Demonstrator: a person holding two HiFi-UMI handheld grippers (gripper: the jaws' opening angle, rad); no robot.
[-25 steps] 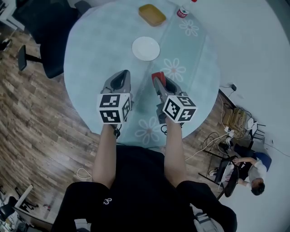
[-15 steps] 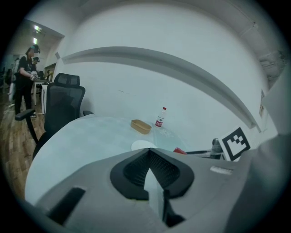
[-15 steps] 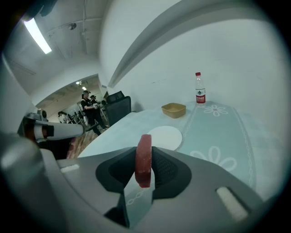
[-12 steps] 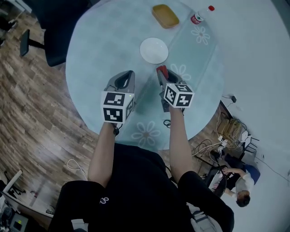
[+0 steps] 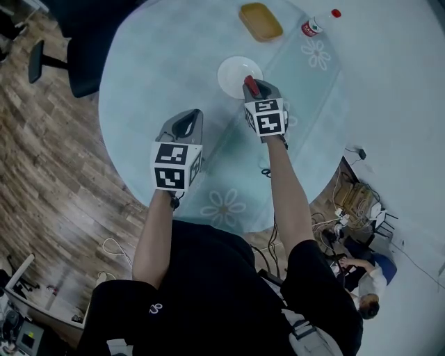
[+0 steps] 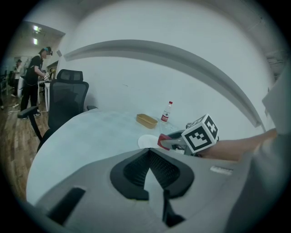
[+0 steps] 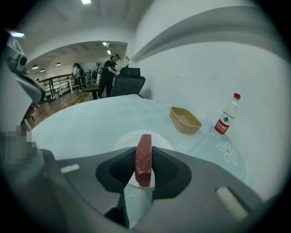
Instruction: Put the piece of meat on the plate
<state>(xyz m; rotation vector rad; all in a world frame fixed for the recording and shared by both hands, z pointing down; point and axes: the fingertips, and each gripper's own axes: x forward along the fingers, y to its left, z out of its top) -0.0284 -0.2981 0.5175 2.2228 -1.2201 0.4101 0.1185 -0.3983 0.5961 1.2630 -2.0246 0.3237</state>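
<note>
Piece of meat (image 7: pixel 143 160) edge-on, pinched in right hand-held gripper (image 7: pixel 144 156) (plate (image 7: pixel 125 139) just beyond)

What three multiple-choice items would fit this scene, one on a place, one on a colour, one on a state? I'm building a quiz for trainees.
1. The bottle stands: A beside the tan tray; B on the plate; C inside the tray.
2. Its cap is: A blue; B red; C green.
3. The meat is: A in the tray; B on the plate; C gripped by the right gripper.
Key: 1 A, head view shows them side by side; 2 B, red top; 3 C, its jaws pinch the meat, and the visible plate surface is bare.
</note>
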